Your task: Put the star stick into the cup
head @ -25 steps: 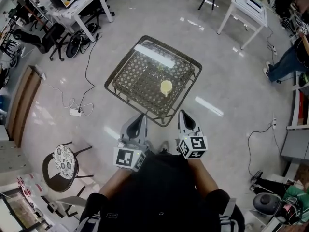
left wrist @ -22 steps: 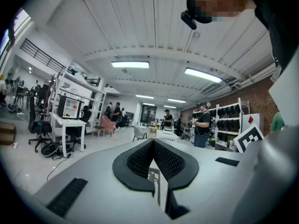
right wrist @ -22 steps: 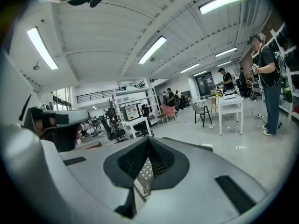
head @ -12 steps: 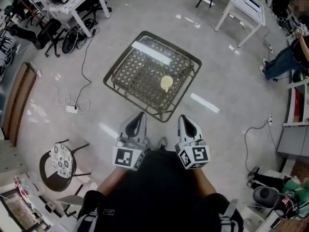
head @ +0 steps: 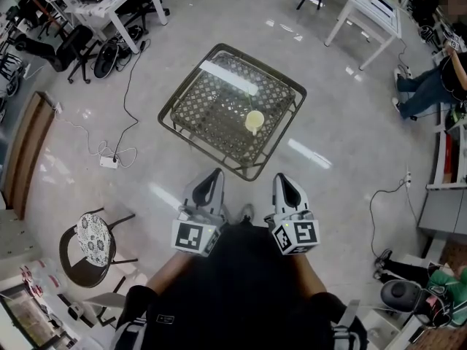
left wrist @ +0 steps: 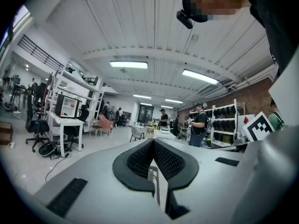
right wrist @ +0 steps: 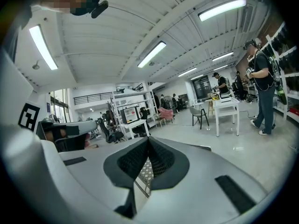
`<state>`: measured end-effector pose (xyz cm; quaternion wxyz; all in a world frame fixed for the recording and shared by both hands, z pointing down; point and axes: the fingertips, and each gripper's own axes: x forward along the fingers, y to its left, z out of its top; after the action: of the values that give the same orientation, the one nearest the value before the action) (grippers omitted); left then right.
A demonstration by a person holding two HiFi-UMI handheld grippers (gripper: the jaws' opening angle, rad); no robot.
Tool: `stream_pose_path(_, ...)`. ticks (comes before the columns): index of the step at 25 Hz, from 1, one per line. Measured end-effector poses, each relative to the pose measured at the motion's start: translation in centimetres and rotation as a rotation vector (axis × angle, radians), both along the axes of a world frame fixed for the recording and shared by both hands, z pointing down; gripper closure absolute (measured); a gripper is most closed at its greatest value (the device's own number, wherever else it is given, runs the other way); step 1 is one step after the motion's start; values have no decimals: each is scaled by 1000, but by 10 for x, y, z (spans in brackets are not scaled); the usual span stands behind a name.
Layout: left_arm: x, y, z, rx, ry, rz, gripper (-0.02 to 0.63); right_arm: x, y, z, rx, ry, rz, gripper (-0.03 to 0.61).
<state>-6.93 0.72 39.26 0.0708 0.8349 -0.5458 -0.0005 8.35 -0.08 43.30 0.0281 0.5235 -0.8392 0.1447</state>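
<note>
Close against the person's body, the left gripper (head: 214, 175) and the right gripper (head: 282, 179) sit side by side, each with its jaws pressed together on nothing. Beyond them stands the lattice-topped table (head: 208, 115), with the yellow cup (head: 254, 120) towards its right side. The star stick is too small to pick out. By my reading nothing is begun: reaching, grasping and dropping it in all remain
</note>
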Motion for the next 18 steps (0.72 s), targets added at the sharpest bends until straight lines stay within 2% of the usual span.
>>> stream_pose_path(9, -5, 5, 2, -8, 12, -6, 598, -7, 6, 0, 10, -4, -11, 568)
stream_pose_path(14, -4, 6, -5, 18, 60, -9, 598, -7, 6, -1, 10, -8, -4, 568)
stream_pose_path(18, -7, 8, -2, 0, 43, -12, 598, -8, 8, -2, 2, -3, -2, 568)
